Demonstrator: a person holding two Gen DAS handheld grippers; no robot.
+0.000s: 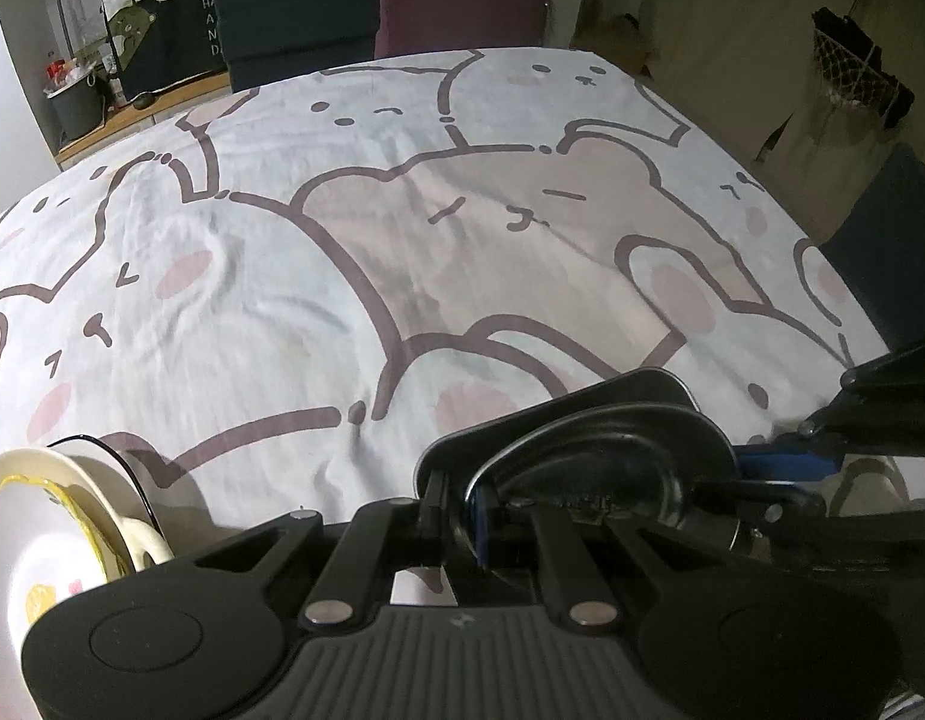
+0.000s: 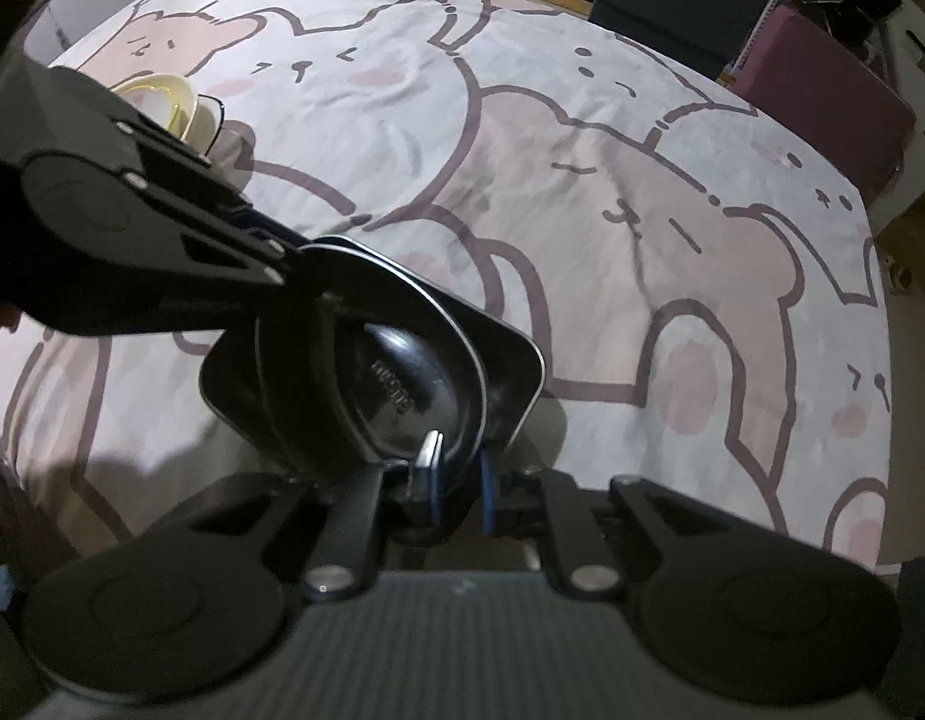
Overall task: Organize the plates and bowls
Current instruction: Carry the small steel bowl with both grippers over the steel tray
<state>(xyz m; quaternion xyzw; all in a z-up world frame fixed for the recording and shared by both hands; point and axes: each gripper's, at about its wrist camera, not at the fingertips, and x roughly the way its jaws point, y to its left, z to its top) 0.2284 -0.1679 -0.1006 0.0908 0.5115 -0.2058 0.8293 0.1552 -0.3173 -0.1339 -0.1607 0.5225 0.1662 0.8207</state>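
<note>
At far left a stack of cream bowls (image 1: 54, 516) sits on the tablecloth (image 1: 342, 228), beside your left gripper (image 1: 462, 501). They look parked there as the light-coloured group, which would explain why the dark ware is being handled apart from them.

Your left gripper has its jaws shut on the near rim of the black dishes (image 1: 582, 450): an oval bowl (image 1: 588, 468) nested on a squarish plate (image 1: 540, 414). You are pinching the edge rather than the body, probably because the rim is the only part thin enough to fit between the fingers. The grip comes in steeply from above, so the load hangs off one side.

That is likely why your right gripper (image 2: 456, 477) holds the opposite rim: two grips keep the stack level and stop the bowl sliding in the plate. In the right wrist view one blue pad (image 2: 489, 495) sits outside the rim and the other finger inside the bowl. The jaws stand narrowly parted, and I cannot tell whether the pads press the rim or have begun to let go.

The dishes lie low over the cloth, casting a close shadow; whether they touch it is hidden. Keep your left grip firm until they are clearly resting.
</note>
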